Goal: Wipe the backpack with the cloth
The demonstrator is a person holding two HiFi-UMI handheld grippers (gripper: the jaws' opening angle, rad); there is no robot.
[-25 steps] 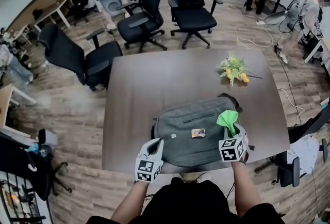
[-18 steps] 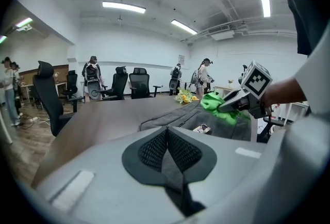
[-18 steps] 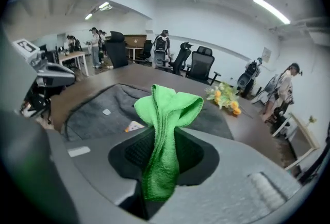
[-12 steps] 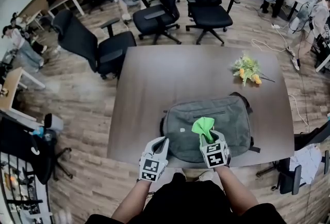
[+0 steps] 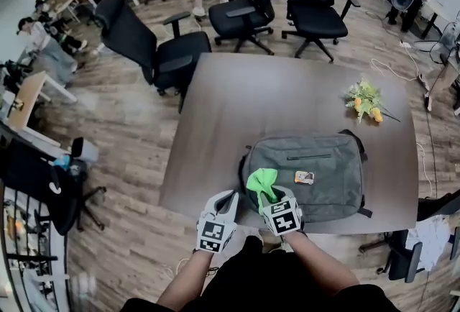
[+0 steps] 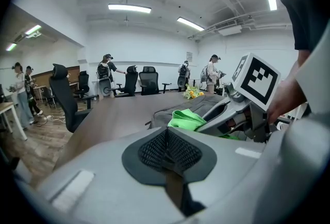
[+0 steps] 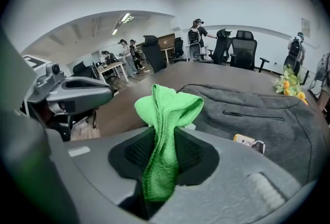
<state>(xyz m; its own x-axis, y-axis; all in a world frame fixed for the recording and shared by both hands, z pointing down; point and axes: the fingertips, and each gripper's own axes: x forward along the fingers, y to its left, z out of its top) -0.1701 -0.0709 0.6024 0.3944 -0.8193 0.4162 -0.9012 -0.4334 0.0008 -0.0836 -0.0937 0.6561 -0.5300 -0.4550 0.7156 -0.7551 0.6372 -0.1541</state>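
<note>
The right claw (image 5: 268, 198) clamps the green cloth (image 5: 260, 179) on the grey backpack's (image 5: 327, 172) left end on the counter (image 5: 273, 95), the left claw (image 5: 228, 200) closed, empty.

The right gripper (image 5: 268, 201) has its jaws clamped on the cloth (image 5: 260, 180), at the left end of the backpack (image 5: 327, 177). The left gripper (image 5: 228, 198) sits just left of the backpack, jaws together with nothing between them. The left forearm (image 5: 188, 280) and right forearm (image 5: 316, 271) reach forward toward the backpack.
</note>
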